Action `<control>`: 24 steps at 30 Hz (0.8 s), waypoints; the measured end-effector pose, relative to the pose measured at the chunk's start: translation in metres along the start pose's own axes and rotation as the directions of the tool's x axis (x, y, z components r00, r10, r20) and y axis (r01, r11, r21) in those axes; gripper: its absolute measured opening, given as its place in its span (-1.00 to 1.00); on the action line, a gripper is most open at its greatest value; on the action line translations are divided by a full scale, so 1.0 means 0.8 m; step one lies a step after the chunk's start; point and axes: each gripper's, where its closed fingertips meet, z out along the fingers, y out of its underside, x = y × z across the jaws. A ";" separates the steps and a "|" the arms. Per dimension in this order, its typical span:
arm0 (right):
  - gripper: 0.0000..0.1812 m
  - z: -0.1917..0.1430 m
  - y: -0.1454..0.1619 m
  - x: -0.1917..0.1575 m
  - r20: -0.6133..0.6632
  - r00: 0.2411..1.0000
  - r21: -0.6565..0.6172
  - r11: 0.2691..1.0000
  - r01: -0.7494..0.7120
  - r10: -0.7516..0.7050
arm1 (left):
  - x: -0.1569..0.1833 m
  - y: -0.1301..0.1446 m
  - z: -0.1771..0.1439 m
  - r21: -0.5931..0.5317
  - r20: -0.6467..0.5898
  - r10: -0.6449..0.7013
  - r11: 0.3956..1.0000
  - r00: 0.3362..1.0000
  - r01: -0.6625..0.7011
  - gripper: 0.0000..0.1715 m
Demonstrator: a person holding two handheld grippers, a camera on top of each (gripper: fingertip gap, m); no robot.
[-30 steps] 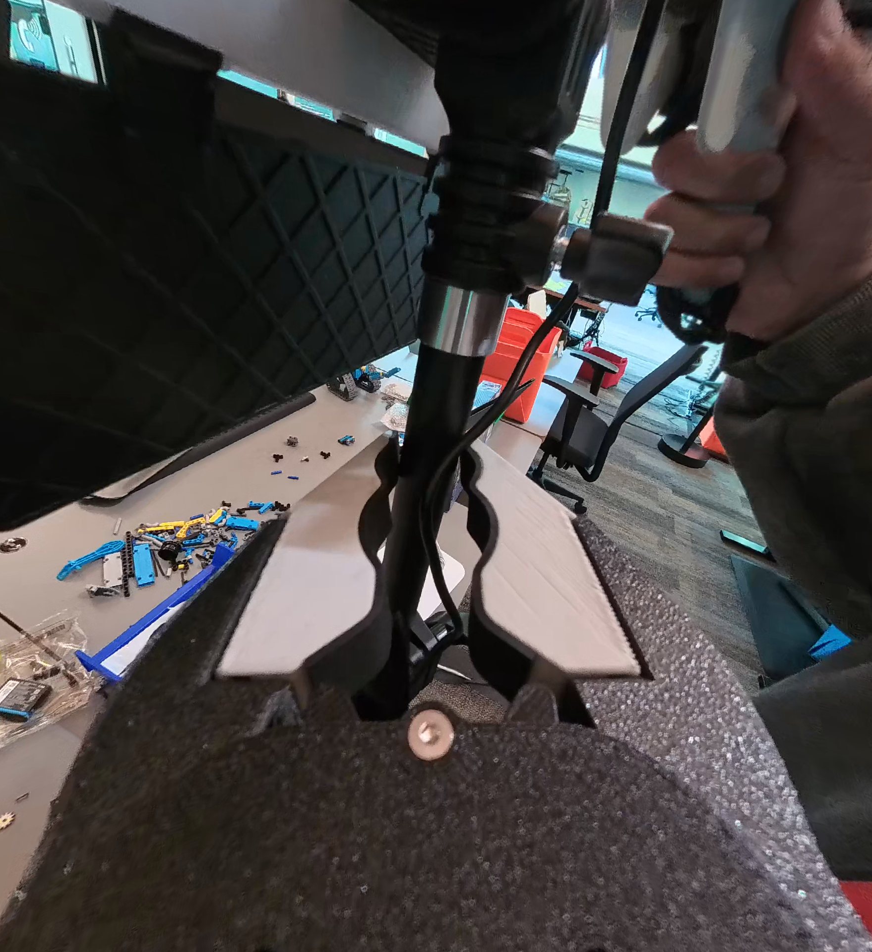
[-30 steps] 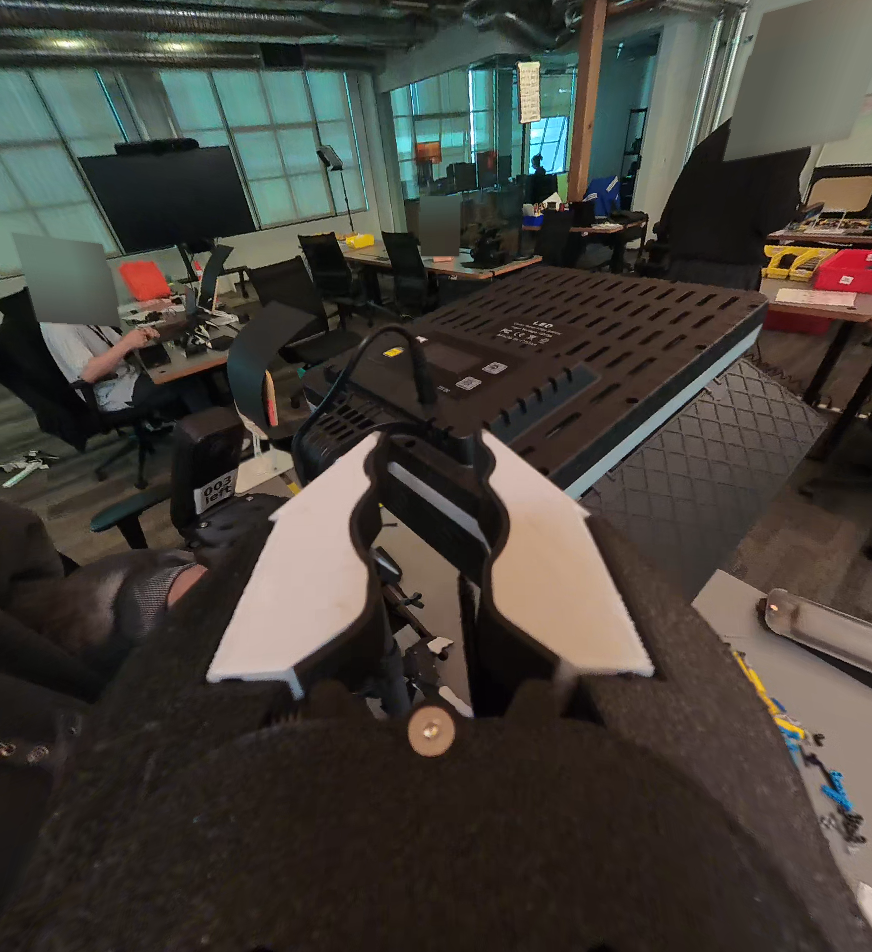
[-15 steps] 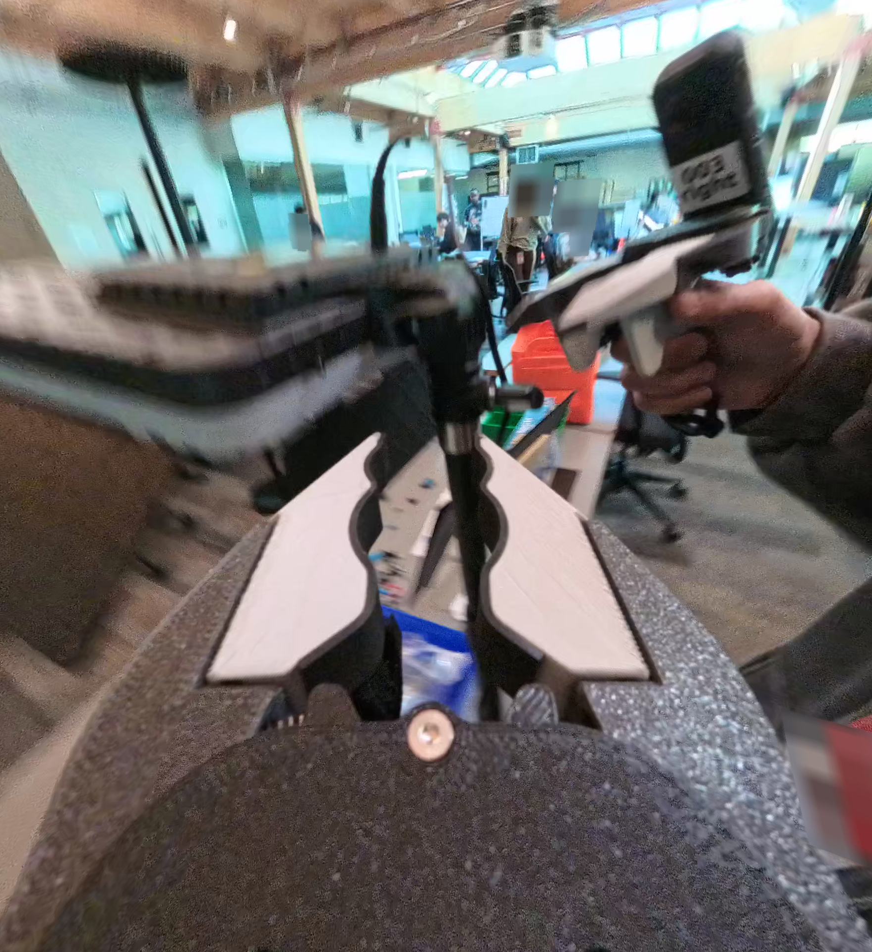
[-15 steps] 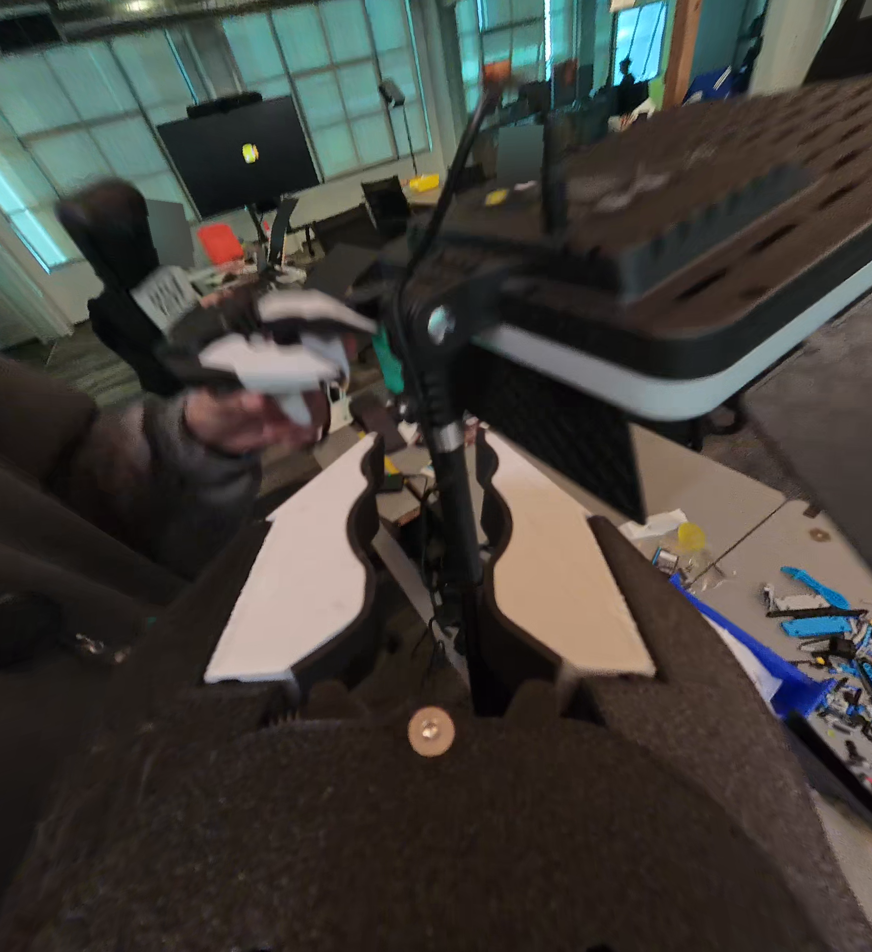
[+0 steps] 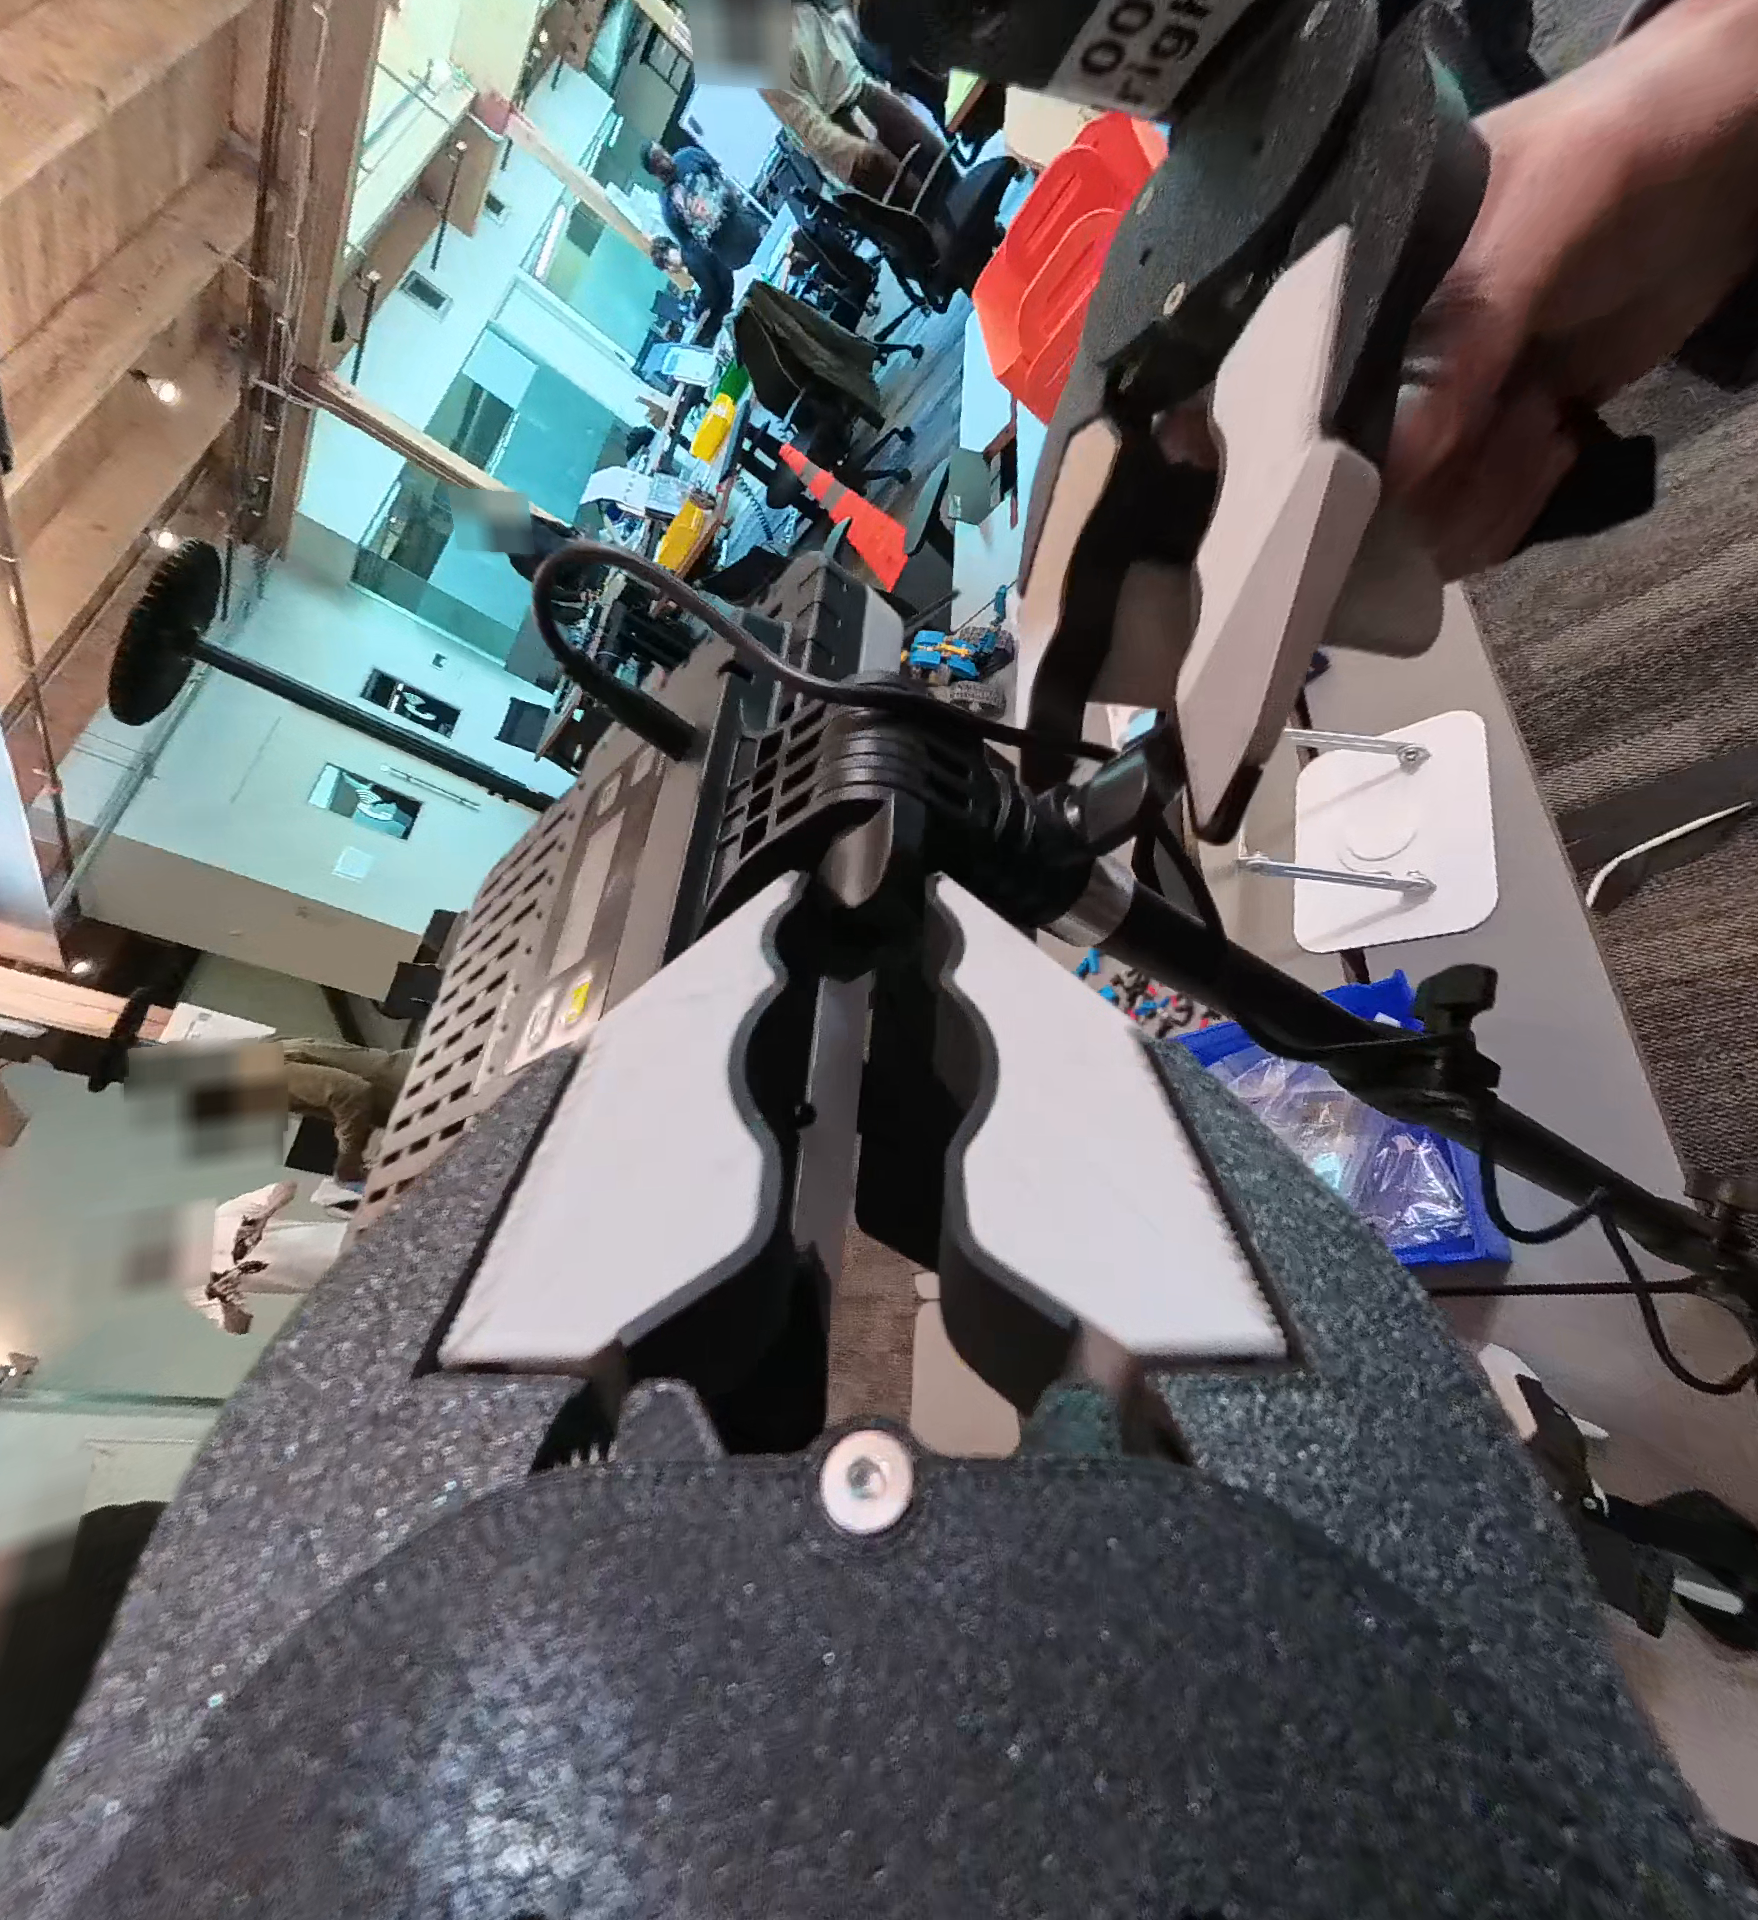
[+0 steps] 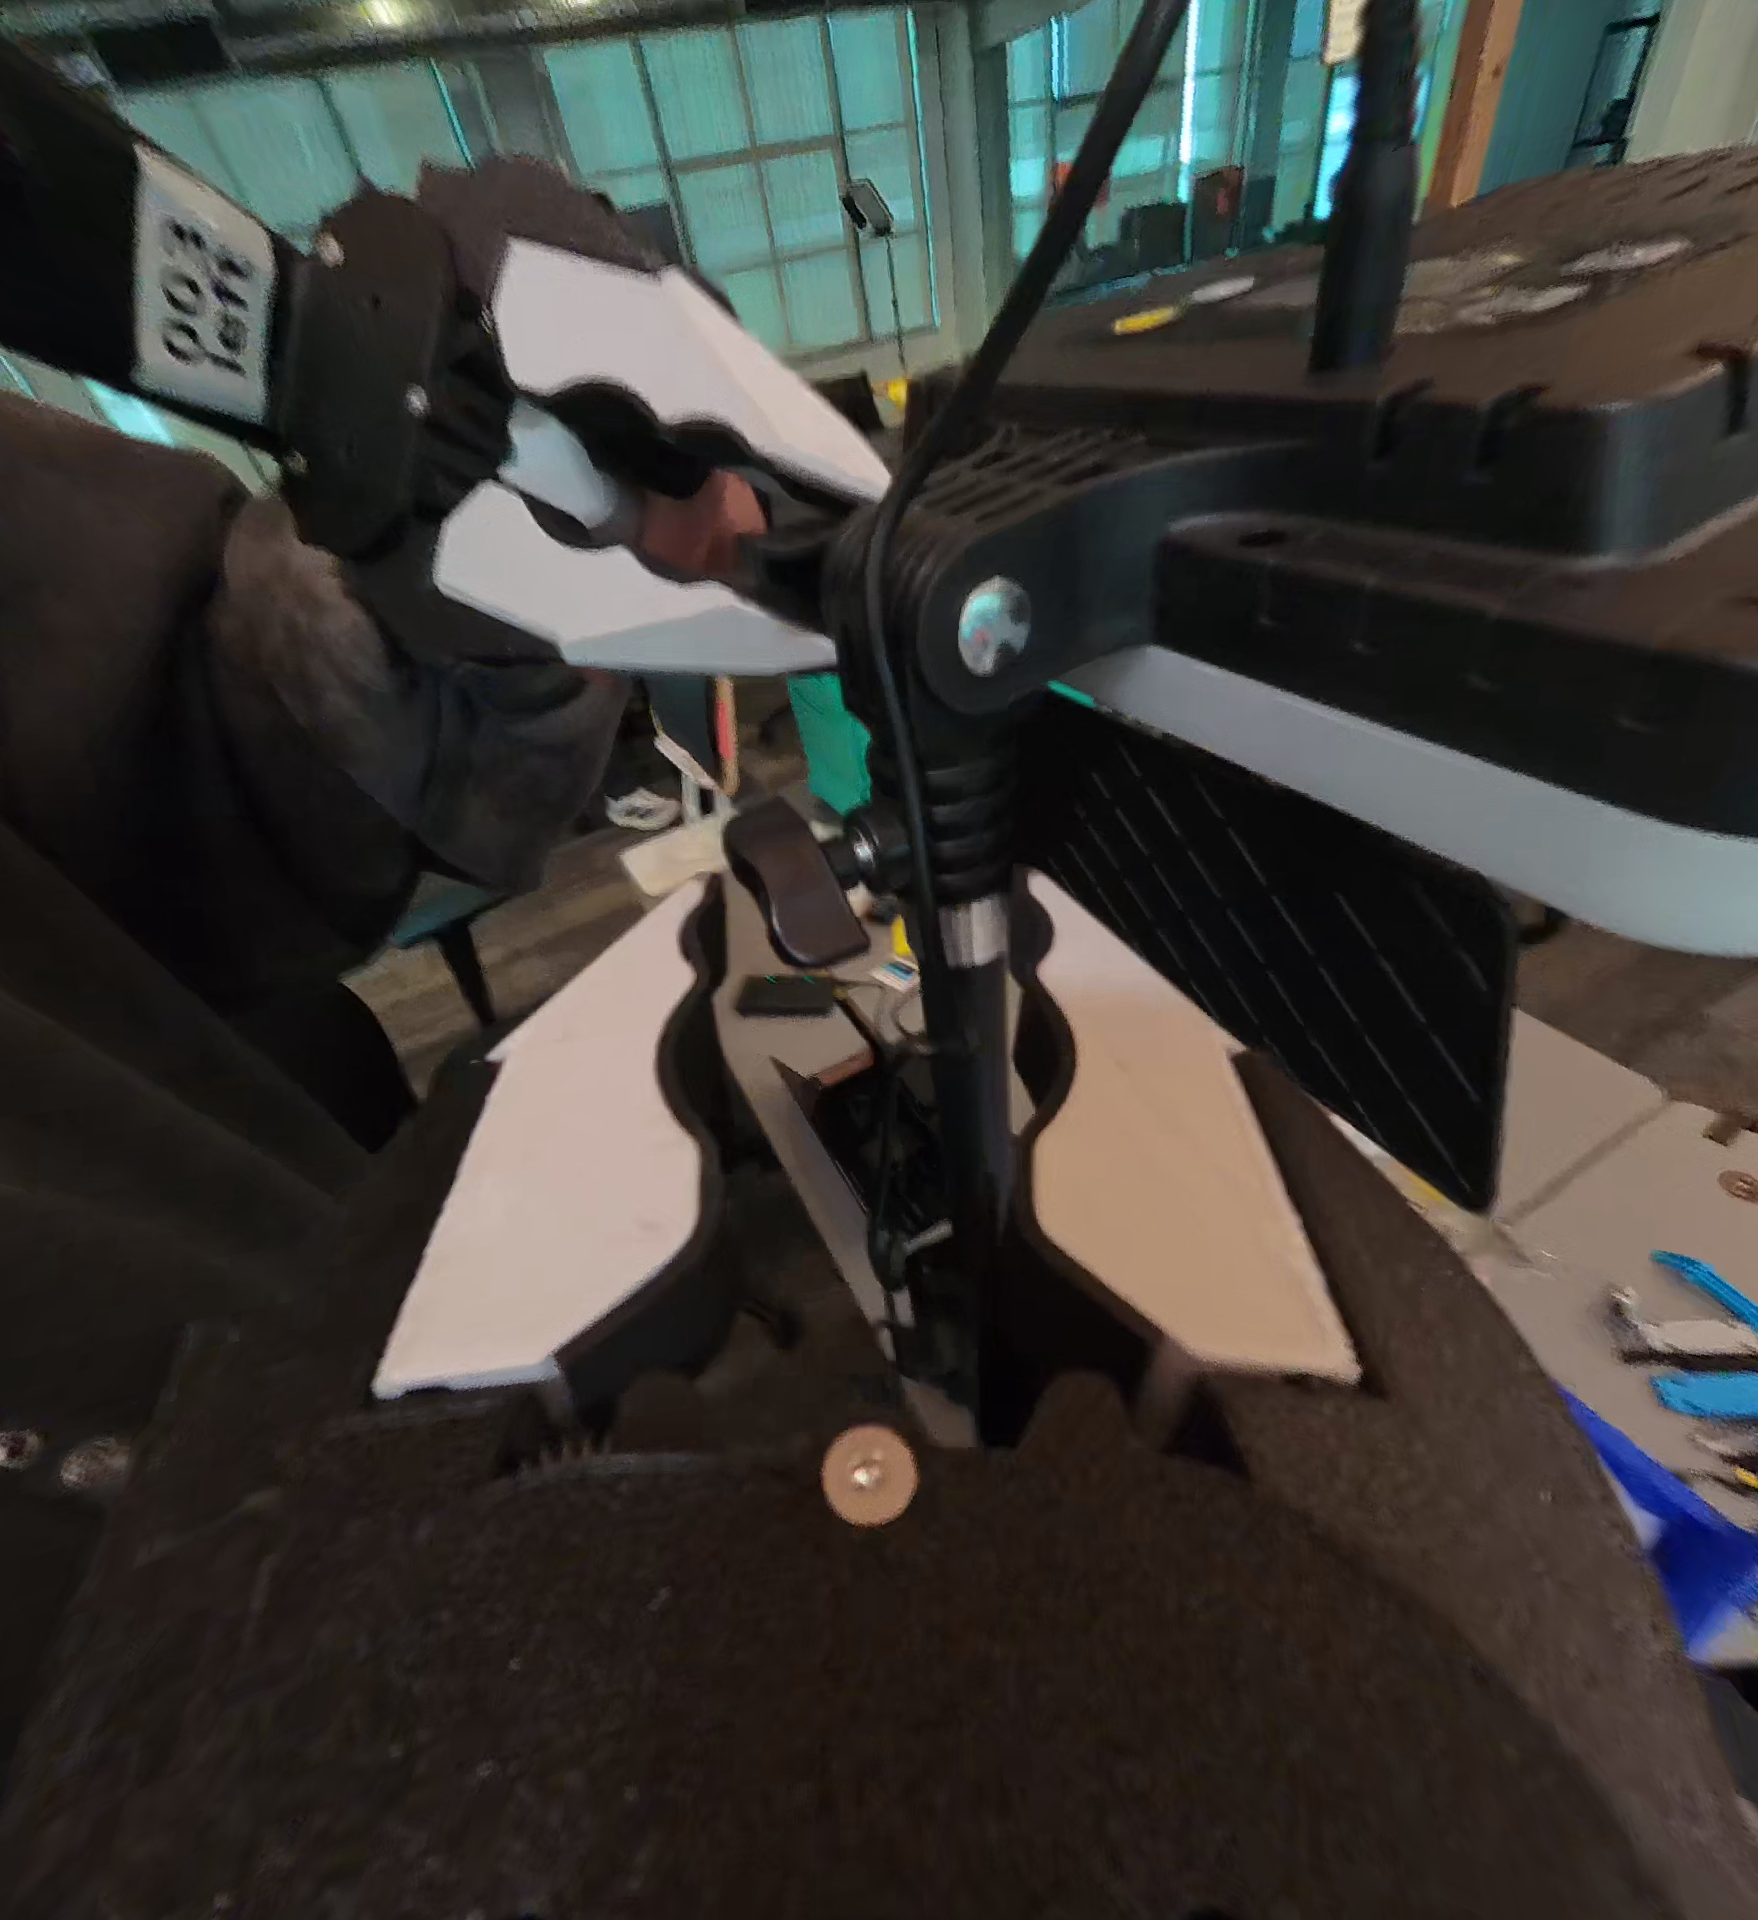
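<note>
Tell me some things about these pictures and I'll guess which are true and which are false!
1. The right gripper has a black pole between its fingers. True.
2. The light panel is red. False: it is black with a pale rim.
3. Blue plastic pieces lie on the table. True.
4. The left gripper is far from the light panel. False: its tips are right at the panel's hinge.
</note>
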 end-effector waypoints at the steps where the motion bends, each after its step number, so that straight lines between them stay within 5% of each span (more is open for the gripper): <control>1: -0.36 0.001 -0.006 -0.001 0.026 0.999 0.018 0.999 -0.037 0.037 | -0.001 0.000 0.000 0.000 -0.008 -0.014 1.000 1.000 0.014 -0.77; 7: -0.50 0.003 -0.038 0.004 0.208 0.932 0.071 0.946 -0.318 0.297 | 0.001 -0.003 0.002 -0.022 -0.032 -0.214 0.977 0.976 0.213 -0.72; 24: -0.64 0.013 -0.034 0.009 0.151 0.968 0.042 0.977 -0.209 0.200 | 0.003 -0.003 0.001 -0.095 -0.070 -0.389 0.919 0.919 0.382 -0.72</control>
